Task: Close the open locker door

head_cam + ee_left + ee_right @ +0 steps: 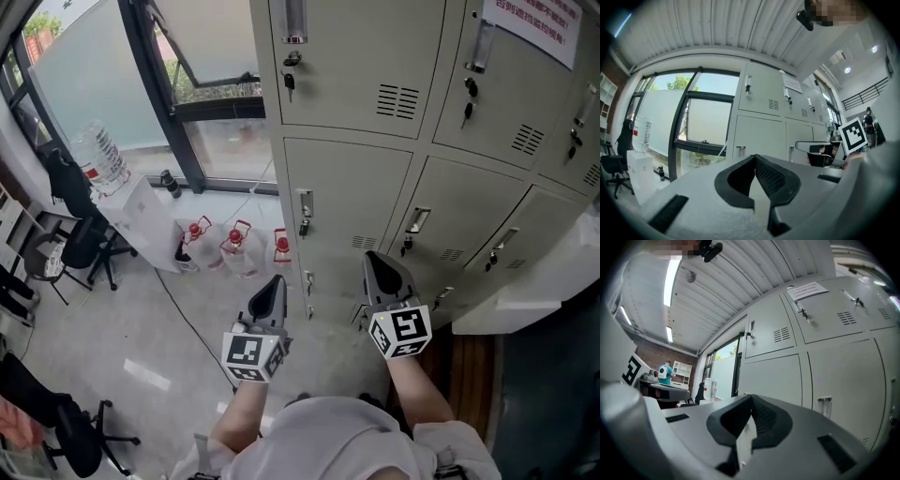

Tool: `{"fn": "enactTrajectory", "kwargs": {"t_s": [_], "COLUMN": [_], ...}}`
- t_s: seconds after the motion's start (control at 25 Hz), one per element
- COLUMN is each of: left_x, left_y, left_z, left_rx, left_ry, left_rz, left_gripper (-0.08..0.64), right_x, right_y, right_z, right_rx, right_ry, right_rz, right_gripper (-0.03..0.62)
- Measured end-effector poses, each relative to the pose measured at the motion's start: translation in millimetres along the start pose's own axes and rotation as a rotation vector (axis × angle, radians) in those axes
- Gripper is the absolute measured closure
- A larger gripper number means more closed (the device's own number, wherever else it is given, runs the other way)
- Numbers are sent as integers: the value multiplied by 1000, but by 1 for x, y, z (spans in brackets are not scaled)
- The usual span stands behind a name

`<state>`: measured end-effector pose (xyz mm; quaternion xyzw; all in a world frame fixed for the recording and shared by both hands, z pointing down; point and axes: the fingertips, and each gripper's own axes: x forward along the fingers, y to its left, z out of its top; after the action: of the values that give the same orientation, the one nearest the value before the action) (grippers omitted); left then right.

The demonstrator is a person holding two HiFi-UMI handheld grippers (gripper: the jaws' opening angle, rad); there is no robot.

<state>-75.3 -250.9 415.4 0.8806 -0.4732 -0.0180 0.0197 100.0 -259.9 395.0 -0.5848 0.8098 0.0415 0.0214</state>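
Note:
A bank of grey lockers (366,197) fills the upper right of the head view. One pale door (548,281) swings out from the row at the far right; in the left gripper view this open door (813,146) shows edge-on, with a dark space behind it. My left gripper (277,283) is shut and empty, pointing at the lockers' left edge. My right gripper (372,259) is also shut and empty, just short of a closed lower door and left of the open one. Both sets of jaws meet at the tips in the gripper views: left gripper (754,157), right gripper (750,397).
Three red-capped water bottles (234,246) stand on the floor by the lockers' left side. A white cabinet (141,217) carries a large water jug (98,155). Black office chairs (82,246) stand at the left, and a window (220,94) runs behind them.

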Motion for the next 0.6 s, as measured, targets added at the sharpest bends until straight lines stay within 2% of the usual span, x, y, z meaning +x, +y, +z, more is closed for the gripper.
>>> {"fn": "enactTrajectory", "kwargs": {"t_s": [0.6], "left_x": [2], "left_y": [-29], "left_z": [1], "left_rx": [17], "left_ry": [1], "left_rz": [-38], "left_gripper": [552], "right_x": [-30], "right_y": [-10], "right_z": [-8], "right_rx": [23], "right_ry": [12], "right_rz": [-25], "right_gripper": [580]}}
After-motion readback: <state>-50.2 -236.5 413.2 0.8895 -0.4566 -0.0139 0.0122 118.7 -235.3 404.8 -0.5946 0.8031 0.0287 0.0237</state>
